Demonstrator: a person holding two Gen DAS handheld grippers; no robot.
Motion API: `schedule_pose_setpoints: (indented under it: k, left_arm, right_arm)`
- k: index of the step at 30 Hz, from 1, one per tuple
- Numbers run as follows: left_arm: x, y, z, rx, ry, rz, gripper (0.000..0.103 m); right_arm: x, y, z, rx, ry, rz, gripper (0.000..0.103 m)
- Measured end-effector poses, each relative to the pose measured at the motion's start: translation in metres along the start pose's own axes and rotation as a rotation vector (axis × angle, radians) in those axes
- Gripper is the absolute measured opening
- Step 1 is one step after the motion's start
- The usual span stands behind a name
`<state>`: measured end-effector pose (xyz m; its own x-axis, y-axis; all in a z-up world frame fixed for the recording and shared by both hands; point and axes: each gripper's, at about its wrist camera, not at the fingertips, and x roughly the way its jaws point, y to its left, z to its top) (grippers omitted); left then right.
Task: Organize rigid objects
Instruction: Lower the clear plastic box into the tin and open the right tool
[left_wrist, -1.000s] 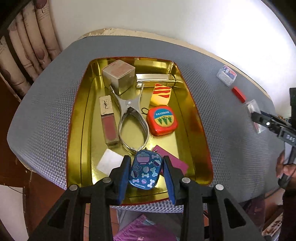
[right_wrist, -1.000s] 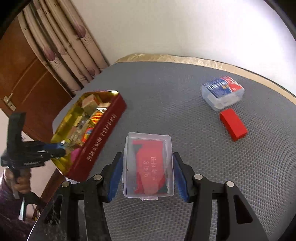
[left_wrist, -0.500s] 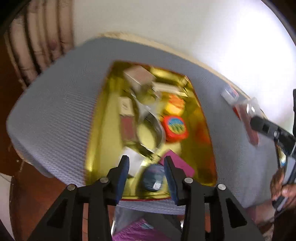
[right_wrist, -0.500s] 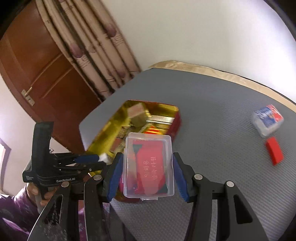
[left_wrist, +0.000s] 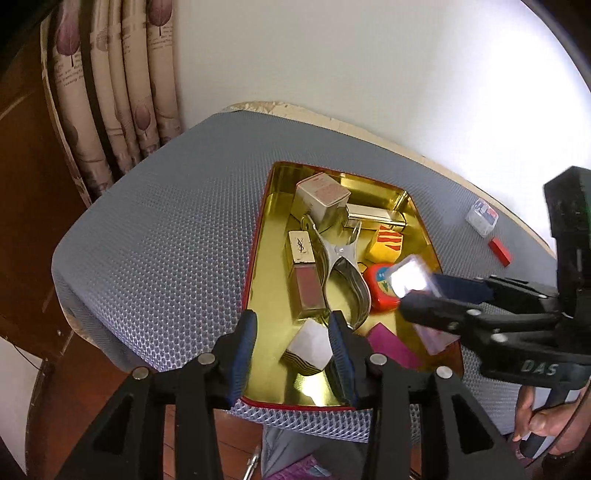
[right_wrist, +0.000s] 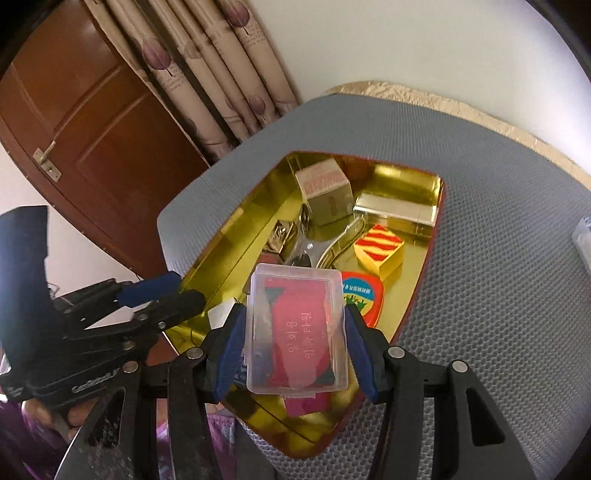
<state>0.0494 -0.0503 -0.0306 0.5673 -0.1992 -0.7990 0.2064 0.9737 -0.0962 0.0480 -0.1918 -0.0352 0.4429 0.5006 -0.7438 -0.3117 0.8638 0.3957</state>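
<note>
A gold tin tray (left_wrist: 271, 236) with a red rim sits on the grey mat and holds several small objects: a silver box (left_wrist: 323, 197), a lipstick box (left_wrist: 303, 273), metal tongs (left_wrist: 341, 266), a yellow striped block (left_wrist: 384, 242) and a red round tin (left_wrist: 376, 291). My right gripper (right_wrist: 295, 345) is shut on a clear plastic case with a red card (right_wrist: 299, 332) and holds it above the tray's near end; it also shows in the left wrist view (left_wrist: 424, 291). My left gripper (left_wrist: 291, 339) is open and empty over the tray's near edge, with a white block (left_wrist: 310, 345) between its fingers.
A small clear box (left_wrist: 482, 216) and a red block (left_wrist: 498, 251) lie on the mat to the right of the tray. Curtains (left_wrist: 110, 92) and a wooden door (right_wrist: 85, 122) stand to the left. The table edge is close behind the left gripper.
My left gripper has let go of the blue patterned case and pulled back, open. My right gripper has carried the clear case from the mat to above the tray.
</note>
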Motion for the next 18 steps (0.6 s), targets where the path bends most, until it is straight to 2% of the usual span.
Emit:
schedule_pose_setpoints:
  k: [3, 11, 18]
  left_arm:
    - [-0.002, -0.003, -0.001, 0.023, -0.023, 0.037, 0.041]
    - [-0.001, -0.011, -0.003, 0.062, -0.025, 0.063, 0.041]
    - [0.001, -0.014, -0.005, 0.088, -0.017, 0.076, 0.041]
  right_arm:
    - [0.006, -0.001, -0.001, 0.003, 0.011, -0.022, 0.05]
    - [0.013, -0.002, -0.001, 0.012, 0.022, -0.037, 0.051]
    - [0.0, -0.006, 0.001, 0.037, -0.031, -0.029, 0.052]
